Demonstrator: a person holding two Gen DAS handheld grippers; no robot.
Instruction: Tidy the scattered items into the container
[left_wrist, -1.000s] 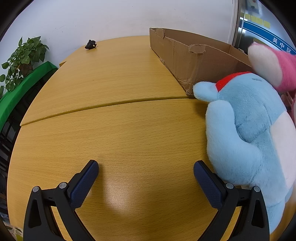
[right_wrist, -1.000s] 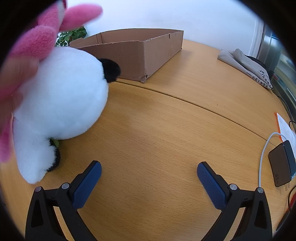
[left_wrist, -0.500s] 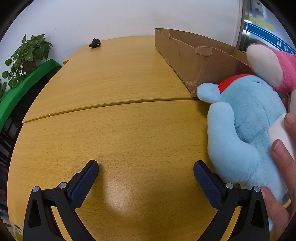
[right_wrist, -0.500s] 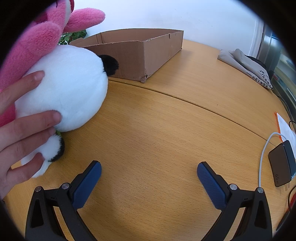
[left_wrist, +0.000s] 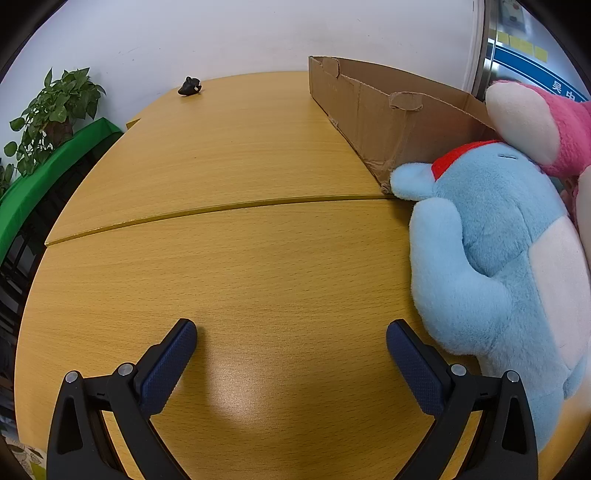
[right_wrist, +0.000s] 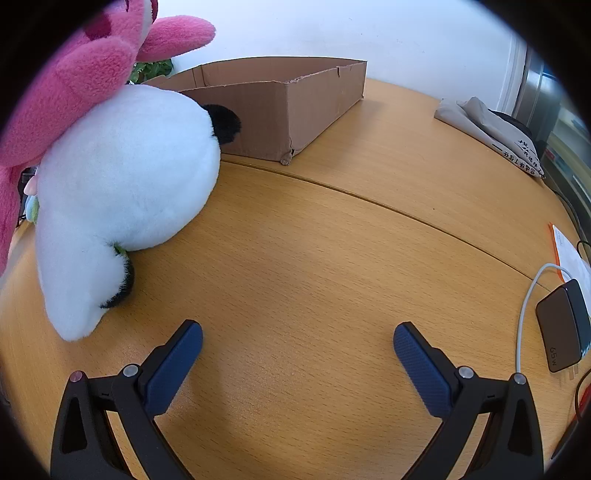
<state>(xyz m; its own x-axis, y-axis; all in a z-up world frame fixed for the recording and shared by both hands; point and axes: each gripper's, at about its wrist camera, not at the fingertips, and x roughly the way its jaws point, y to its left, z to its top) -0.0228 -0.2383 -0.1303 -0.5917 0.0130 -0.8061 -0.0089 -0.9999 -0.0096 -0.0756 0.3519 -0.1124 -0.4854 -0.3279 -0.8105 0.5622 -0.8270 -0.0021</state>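
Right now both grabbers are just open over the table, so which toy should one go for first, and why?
Probably swing the left gripper right toward the blue plush. Its fingers are wide open and hold nothing, and that toy lies on the table right beside its right finger, its head near the cardboard box corner, so the lift in looks short.

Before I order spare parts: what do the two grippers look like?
Both match. The left gripper and right gripper each have two black plastic arms with triangular cut-outs and round silver fasteners, tipped with dark blue, finely textured fingers. No cables or markings show on either.
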